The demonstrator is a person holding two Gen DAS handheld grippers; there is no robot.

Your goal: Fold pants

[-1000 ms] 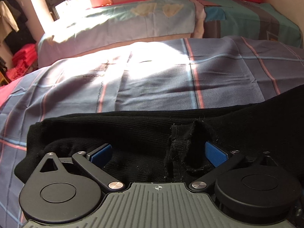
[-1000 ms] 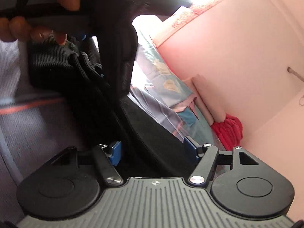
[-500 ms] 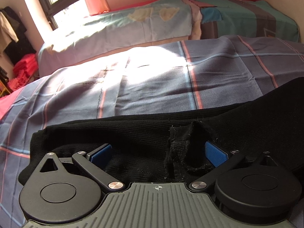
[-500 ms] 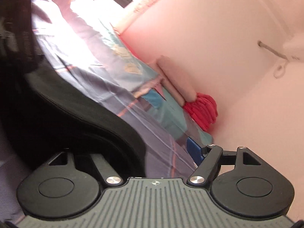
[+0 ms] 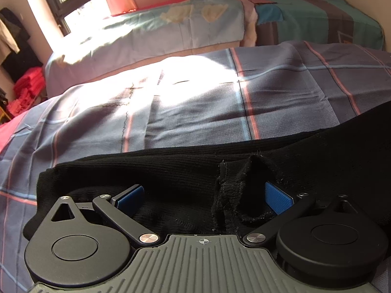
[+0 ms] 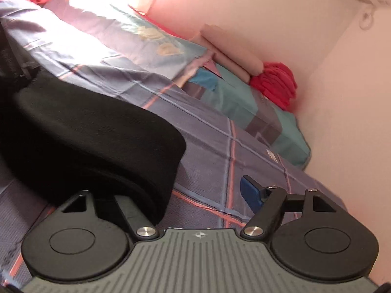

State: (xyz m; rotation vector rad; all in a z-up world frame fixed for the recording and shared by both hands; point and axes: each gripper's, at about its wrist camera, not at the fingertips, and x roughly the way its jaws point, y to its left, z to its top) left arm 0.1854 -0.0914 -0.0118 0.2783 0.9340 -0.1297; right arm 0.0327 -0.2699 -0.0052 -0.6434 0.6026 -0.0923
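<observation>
Black ribbed pants [image 5: 171,171] lie folded across the blue plaid bedsheet [image 5: 195,107], running from lower left up to the right edge. My left gripper [image 5: 204,195] is open, its blue pads [image 5: 278,196] set wide apart over the pants, with a frayed hem bunched between them. In the right wrist view the pants [image 6: 92,136] form a thick rounded fold at the left. My right gripper [image 6: 185,190] is open; its right blue pad [image 6: 250,191] is over bare sheet, its left finger is hidden under the fold.
A second bed [image 5: 195,22] with a light blue and teal cover stands behind. Rolled beige bedding [image 6: 232,53] and red cloth [image 6: 276,83] lie by the pink wall. A window [image 5: 73,5] and hanging clothes [image 5: 14,46] are at the left.
My right gripper swung away from the other hand and the lifted pants, down to the folded end on the bed. My left gripper stayed open over the pants and dipped slightly.
</observation>
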